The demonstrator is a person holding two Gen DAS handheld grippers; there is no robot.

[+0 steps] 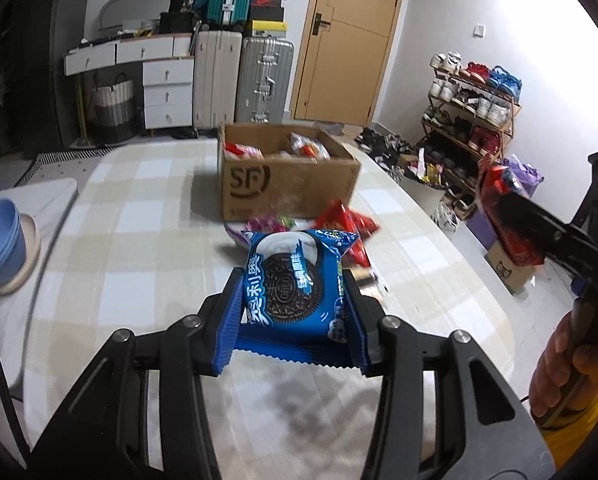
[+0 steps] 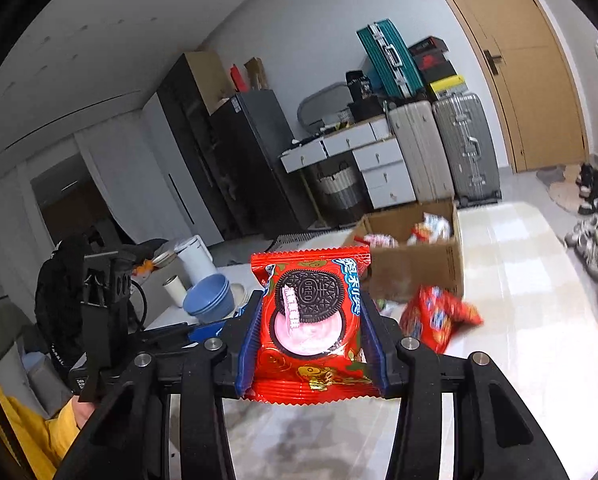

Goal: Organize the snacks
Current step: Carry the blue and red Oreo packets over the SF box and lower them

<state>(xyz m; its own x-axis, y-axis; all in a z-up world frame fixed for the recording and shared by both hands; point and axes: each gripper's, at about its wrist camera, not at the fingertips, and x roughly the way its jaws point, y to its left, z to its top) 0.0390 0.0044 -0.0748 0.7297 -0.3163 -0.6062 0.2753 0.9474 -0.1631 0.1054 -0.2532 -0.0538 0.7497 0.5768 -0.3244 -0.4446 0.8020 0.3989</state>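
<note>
Your left gripper [image 1: 293, 292] had its jaws pinching a blue Oreo packet [image 1: 295, 284] by its two side edges, held clear above the checked tablecloth [image 1: 139, 216]; your right gripper [image 2: 311, 328] pinched a red Oreo packet [image 2: 313, 320] the same way, and in the left wrist view it hung off to the right, beyond the table edge. Farther along the table stood the open cardboard box [image 1: 283, 184] with several snack packs inside; just in front of it lay loose snack packets [image 1: 339, 224], red and purple; blue bowls [image 1: 1, 236] sat far left
</note>
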